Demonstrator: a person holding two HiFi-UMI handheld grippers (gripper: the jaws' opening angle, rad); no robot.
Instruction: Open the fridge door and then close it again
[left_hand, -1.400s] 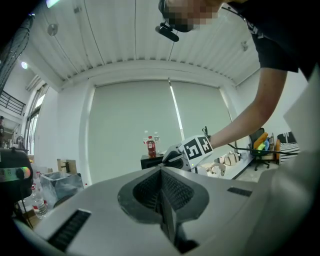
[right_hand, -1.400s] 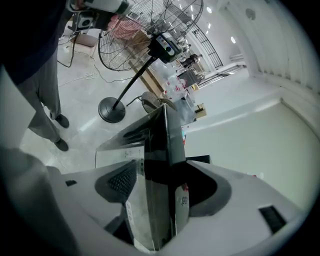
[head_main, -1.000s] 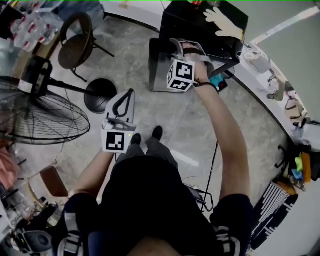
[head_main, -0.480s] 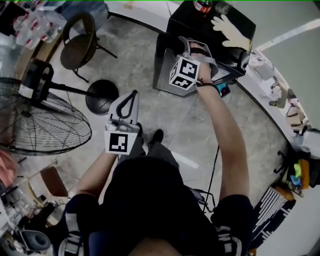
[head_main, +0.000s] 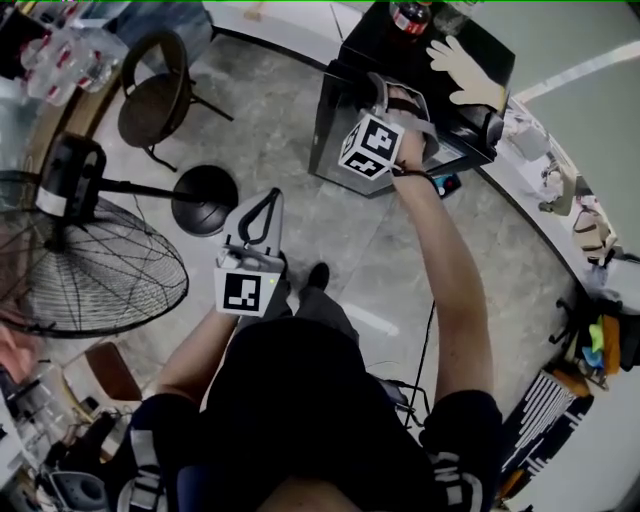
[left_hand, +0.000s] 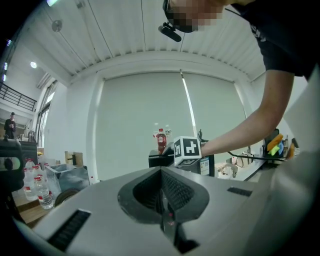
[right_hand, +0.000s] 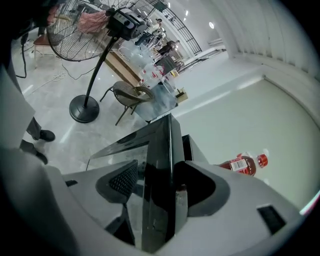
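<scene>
1. Right gripper (head_main: 383, 92): the jaws stand wide with the free edge of the fridge door (right_hand: 159, 160) between them. The pads look set against both faces, so I log this as a grip on the door.
2. Left gripper (left_hand: 162, 200): the jaws are fully together with nothing in them. I hold it level in front of my body, well apart from the fridge (head_main: 425, 70).
3. Location: the fridge is a small black cabinet on the floor, ahead and to my right. A red-capped bottle (right_hand: 245, 164) stands on its top. The door looks ajar.
4. Step in hand (judgement): swinging the door on its hinge. Whether this is the opening or the closing half I cannot tell.
5. To do it well:
   - Follow the door's arc rather than pulling straight.
   - Let the wrist turn with the panel so the pads stay flat on it.
   - Stay near the free edge for leverage.
   - Go gently: the cabinet looks light and may slide, and the bottle could topple.
6. Hard to make out:
   - No view shows the hinge side or the fridge interior.
   - In the head view, my hand and the marker cube cover the door's top edge.
   - The glossy panel reflects, so contact at one pad is uncertain.
   - How far the door stands open I cannot judge.
</scene>
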